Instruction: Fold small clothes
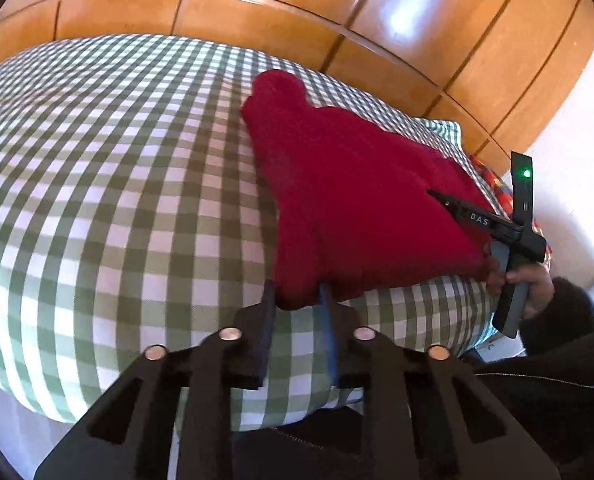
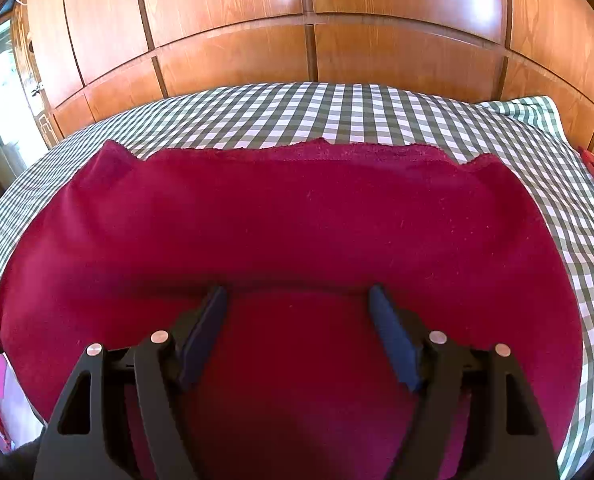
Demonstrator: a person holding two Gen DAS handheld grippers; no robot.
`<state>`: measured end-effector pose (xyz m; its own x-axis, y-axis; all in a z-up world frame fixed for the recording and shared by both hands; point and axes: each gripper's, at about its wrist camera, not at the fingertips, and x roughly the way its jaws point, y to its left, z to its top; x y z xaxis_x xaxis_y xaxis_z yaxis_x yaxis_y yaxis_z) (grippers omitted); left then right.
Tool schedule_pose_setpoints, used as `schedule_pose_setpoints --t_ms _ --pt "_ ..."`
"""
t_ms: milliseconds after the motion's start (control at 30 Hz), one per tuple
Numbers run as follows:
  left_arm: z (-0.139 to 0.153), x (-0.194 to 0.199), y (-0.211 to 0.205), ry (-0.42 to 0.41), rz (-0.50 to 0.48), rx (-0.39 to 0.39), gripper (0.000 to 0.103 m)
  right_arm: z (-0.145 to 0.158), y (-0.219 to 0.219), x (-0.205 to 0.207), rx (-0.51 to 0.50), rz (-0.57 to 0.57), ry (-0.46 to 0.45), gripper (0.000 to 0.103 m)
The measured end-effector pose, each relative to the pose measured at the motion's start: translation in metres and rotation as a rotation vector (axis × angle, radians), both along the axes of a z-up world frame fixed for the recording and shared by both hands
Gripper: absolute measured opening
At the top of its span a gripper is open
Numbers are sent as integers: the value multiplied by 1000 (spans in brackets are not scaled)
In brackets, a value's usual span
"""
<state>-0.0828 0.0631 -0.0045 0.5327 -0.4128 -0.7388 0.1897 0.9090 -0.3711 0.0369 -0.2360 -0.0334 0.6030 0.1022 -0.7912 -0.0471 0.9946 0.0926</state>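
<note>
A dark red fleece garment (image 1: 349,188) lies spread on a green and white checked bedcover (image 1: 109,184). My left gripper (image 1: 297,294) is shut on the garment's near corner at the bed's front edge. In the right wrist view the garment (image 2: 297,216) fills the middle of the bed, with its far edge jagged. My right gripper (image 2: 297,292) is open, its blue pads (image 2: 201,332) wide apart and resting over the garment's near part. The right gripper body and the hand that holds it show in the left wrist view (image 1: 513,240) at the garment's right edge.
Wooden wardrobe doors (image 2: 309,8) stand behind the bed. A red patterned cloth (image 1: 497,188) lies at the bed's right end. The checked cover (image 2: 337,112) stretches beyond the garment. The bed's front edge drops off below my left gripper.
</note>
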Motion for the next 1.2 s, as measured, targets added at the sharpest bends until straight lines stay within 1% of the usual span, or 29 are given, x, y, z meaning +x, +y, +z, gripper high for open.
schedule_pose_setpoints --t_ms 33,100,133,200,267,300,333,367,433,467,500,633,733,767,833,867,933,1033,1100,1167,1200 --pt "2 -1 -1 -12 1 20 9 -1 0 0 0 1 0 73" --pt "5 -2 4 -28 10 40 9 -1 0 0 0 0 -2 74" --pt "3 -1 5 -21 12 51 9 -1 1 0 -3 1 -3 74" --pt "-7 1 6 -3 -8 91 8 -1 2 0 -7 5 -5 74" --pt "-22 0 -1 13 -32 152 8 -1 2 -1 -5 10 -6 74" --pt "-23 -2 0 7 -31 150 9 -1 1 -1 -5 12 -7 74" --pt "-21 -1 2 15 -25 131 9 -1 2 -1 -6 12 -8 74" --pt "-15 0 5 13 -19 110 9 -1 1 -1 -6 12 -9 74" --pt "-1 -1 8 -16 -2 84 10 -2 1 -1 -4 13 -9 74" --pt "8 -1 10 -34 5 46 10 -2 1 0 -3 13 -10 74" --pt "14 -1 12 -46 15 31 10 -2 1 0 -3 12 -11 74" --pt "31 11 2 -81 54 29 10 -2 0 0 -1 13 -8 74" --pt "40 25 -4 -98 106 2 10 -1 -1 0 -1 13 -9 74" --pt "41 28 -7 -102 110 3 10 -1 -1 0 -1 13 -10 74" --pt "42 35 -15 -103 114 53 10 -1 -1 -1 -2 16 -12 74" --pt "41 37 -18 -98 111 76 11 -1 -1 -1 -2 17 -12 74" --pt "38 34 -11 -77 90 78 10 -1 -2 -2 2 24 -15 74" --pt "31 14 6 -35 47 90 10 -2 -3 -3 5 25 -27 74" --pt "22 -3 15 -3 42 158 11 -3 -2 -2 1 23 -27 75" --pt "13 -12 29 43 84 186 10 -3 -2 -2 2 23 -30 75" --pt "12 -13 37 51 121 175 10 -3 -2 -2 2 24 -30 75"
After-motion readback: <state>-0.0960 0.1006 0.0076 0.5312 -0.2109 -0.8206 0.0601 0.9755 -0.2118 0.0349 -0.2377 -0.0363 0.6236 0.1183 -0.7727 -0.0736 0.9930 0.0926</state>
